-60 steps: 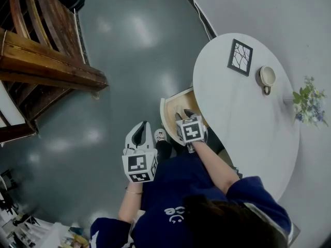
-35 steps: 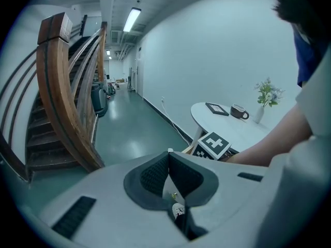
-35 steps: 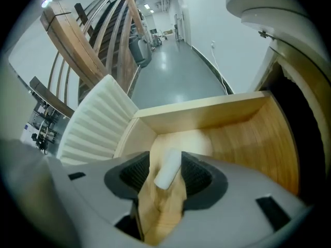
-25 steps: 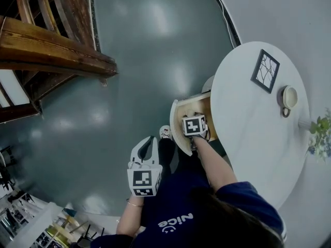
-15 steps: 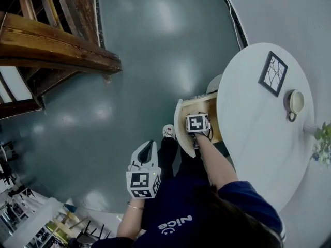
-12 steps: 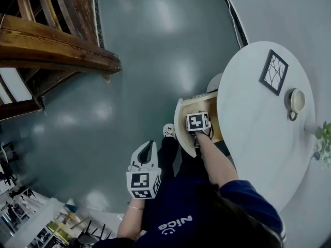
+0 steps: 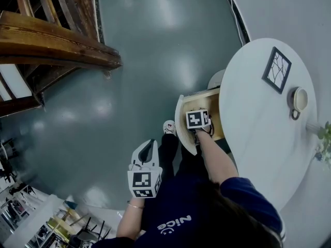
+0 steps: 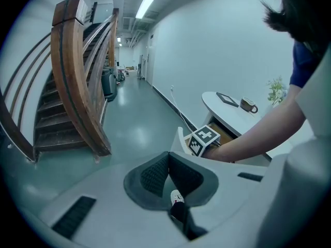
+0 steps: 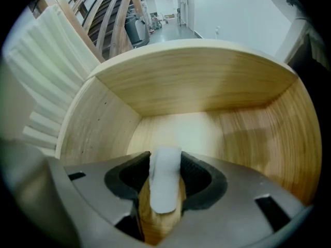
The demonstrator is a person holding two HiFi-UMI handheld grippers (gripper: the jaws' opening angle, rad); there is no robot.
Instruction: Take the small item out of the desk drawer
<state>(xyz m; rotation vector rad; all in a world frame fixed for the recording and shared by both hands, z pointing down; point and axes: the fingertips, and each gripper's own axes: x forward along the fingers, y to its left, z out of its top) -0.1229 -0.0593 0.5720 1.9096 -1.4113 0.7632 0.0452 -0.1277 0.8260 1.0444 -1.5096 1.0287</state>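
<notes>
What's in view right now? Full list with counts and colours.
table: 1, white, round, right side of the head view
drawer: 1, white front and wood inside, pulled open at the table's edge
small item: 1, white, in the drawer between the right gripper's pads
framed picture: 1, black frame, on the table
mug: 1, pale, on the table near the picture
plant: 1, green, table's right edge
staircase: 1, brown wood, upper left
shoe: 1, white, on the floor by the drawer
floor: grey-green, glossy
left gripper: 1, white, jaws together, empty, over the floor
right gripper: 1, inside the drawer, jaws closing on the small item
</notes>
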